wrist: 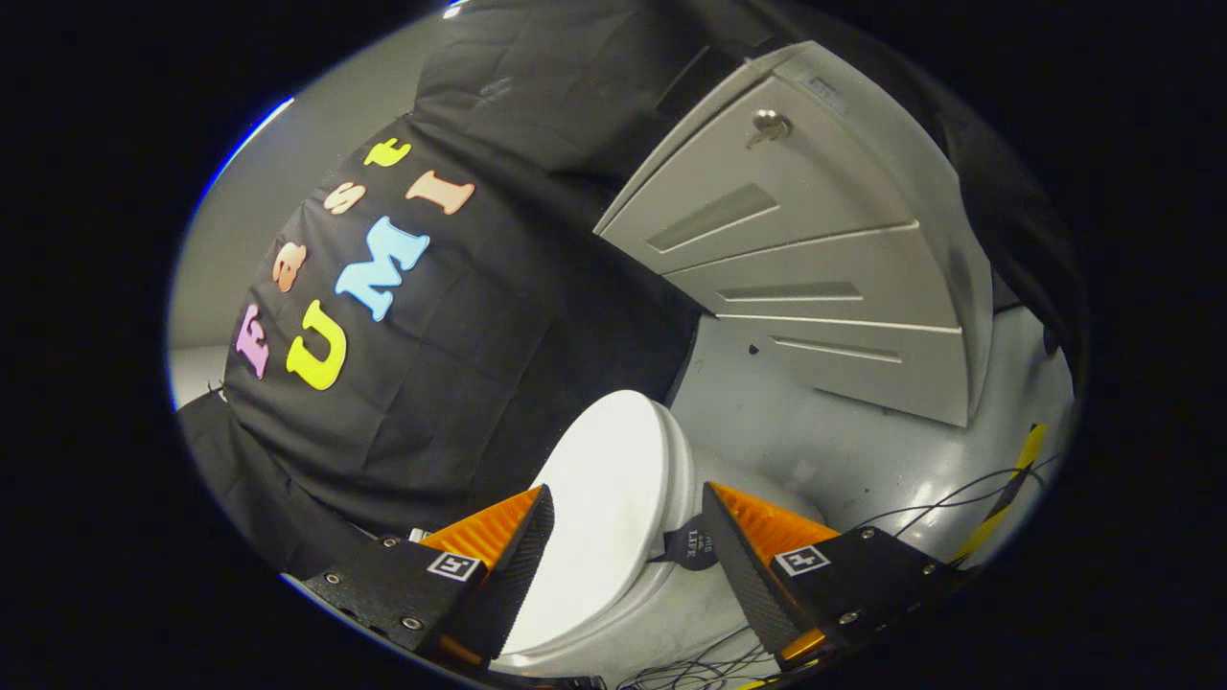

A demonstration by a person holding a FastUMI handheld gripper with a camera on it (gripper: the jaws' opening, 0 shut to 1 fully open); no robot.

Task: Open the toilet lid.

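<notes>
A white toilet stands against the black cloth wall, and my view of it is tilted. Its smooth white lid [613, 479] lies down on the bowl [661, 613]. A small black tab [692, 543] hangs at the lid's front edge, just inside my right finger. My gripper [628, 489] is open. Its orange-backed black fingers [508, 565] sit wide apart on either side of the lid, which shows in the gap between them. I cannot tell whether either finger touches the toilet.
A grey metal cabinet [805, 259] with a key lock stands beyond the toilet on the grey floor [844, 450]. Thin black cables [939, 508] trail over the floor by my right finger, near a yellow-and-black tape strip [1016, 479].
</notes>
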